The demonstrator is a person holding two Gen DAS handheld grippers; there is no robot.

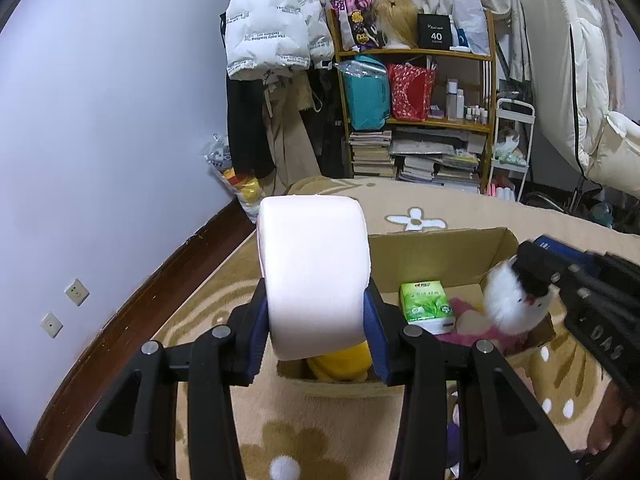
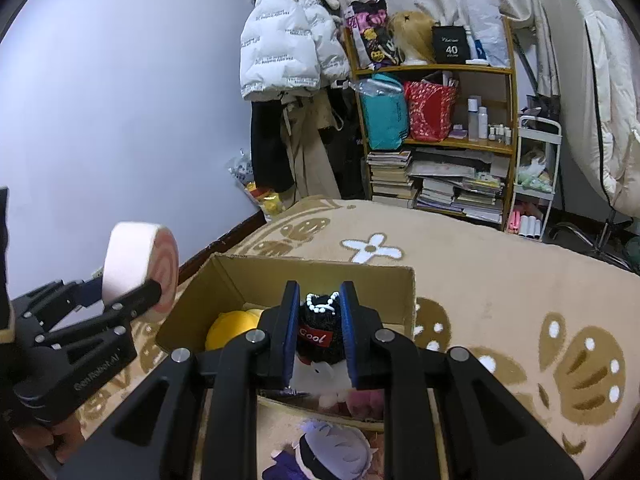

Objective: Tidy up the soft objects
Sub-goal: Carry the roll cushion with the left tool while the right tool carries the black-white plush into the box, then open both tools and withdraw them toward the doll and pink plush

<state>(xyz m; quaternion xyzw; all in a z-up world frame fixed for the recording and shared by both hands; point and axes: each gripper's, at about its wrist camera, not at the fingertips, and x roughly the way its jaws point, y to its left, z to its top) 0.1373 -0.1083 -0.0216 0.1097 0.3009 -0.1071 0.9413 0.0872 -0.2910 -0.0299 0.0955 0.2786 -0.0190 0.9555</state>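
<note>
My left gripper (image 1: 316,320) is shut on a pale pink roll-shaped cushion (image 1: 314,276) and holds it above the near left corner of an open cardboard box (image 1: 440,248); the cushion also shows in the right wrist view (image 2: 136,264). My right gripper (image 2: 320,332) is shut on a white plush toy with a black knitted "Cool" hat (image 2: 320,336), held over the box (image 2: 320,270). In the left wrist view that plush (image 1: 512,300) hangs over the box's right side. Inside the box lie a yellow plush (image 2: 232,326), a green tissue pack (image 1: 426,300) and a pink plush (image 1: 480,324).
The box stands on a beige flowered rug (image 2: 520,280). A purple-haired plush doll (image 2: 332,452) lies on the rug in front of the box. A bookshelf (image 1: 416,120), hanging coats (image 1: 272,40) and a white cart (image 1: 512,152) line the far wall.
</note>
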